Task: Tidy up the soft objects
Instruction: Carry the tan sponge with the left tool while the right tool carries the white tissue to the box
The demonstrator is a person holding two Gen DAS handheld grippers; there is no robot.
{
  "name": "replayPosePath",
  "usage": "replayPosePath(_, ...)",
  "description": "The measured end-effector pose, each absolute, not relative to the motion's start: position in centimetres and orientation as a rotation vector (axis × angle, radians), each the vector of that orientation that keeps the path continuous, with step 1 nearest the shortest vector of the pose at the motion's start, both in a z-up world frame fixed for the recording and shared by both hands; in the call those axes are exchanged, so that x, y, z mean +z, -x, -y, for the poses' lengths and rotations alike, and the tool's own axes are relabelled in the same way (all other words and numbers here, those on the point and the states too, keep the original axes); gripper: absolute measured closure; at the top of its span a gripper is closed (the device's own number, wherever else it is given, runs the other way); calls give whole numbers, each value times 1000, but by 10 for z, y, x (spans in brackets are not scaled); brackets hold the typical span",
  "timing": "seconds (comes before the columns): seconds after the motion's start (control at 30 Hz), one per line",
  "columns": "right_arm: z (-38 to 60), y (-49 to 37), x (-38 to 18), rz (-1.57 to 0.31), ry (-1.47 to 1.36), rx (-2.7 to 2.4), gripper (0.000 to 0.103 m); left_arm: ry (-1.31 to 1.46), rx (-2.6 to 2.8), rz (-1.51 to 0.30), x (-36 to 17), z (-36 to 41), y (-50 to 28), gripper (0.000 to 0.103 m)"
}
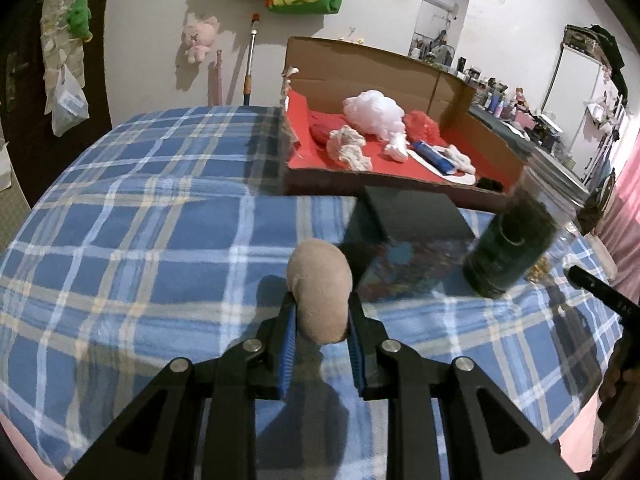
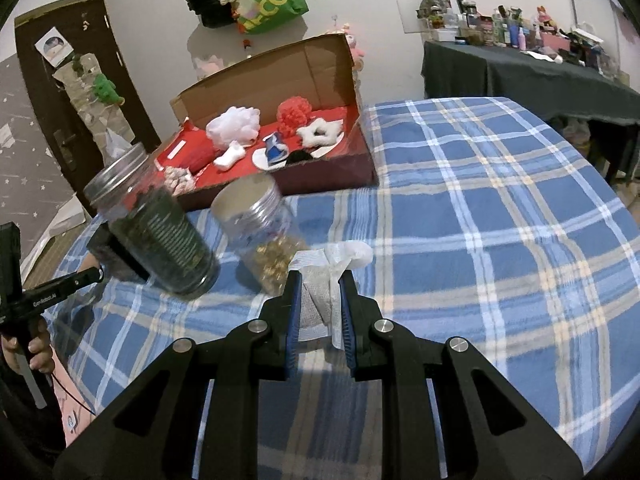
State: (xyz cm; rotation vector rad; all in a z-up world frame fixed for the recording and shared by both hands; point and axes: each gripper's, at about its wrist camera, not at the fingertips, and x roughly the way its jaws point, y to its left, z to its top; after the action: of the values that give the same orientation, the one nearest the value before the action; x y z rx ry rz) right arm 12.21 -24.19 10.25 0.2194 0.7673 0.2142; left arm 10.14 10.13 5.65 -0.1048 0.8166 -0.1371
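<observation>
The left gripper (image 1: 322, 312) has its fingers clenched on a beige soft ball (image 1: 320, 292), held above the blue checked blanket (image 1: 140, 220). The right gripper (image 2: 319, 288) squeezes a white mesh pouch (image 2: 320, 300) over the same blanket. Behind them stands a cardboard box (image 2: 312, 68) with other soft things, next to two jars (image 2: 160, 236).

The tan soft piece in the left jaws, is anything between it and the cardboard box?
A dark block sits on the plaid cloth right against the cardboard box front wall, ahead and slightly right of the tan soft piece. The dark jar stands further right, off the line.
</observation>
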Motion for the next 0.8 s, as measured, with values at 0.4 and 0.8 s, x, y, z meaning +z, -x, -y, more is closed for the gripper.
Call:
replayPosePath(0.4, 250, -163, 115, -747, -151, 234, 86, 33, -195, -808, 65, -112, -144, 79)
replayPosePath(0.8, 249, -193, 122, -754, -145, 321, 86, -41, -310, -790, 74, -106, -169, 79)
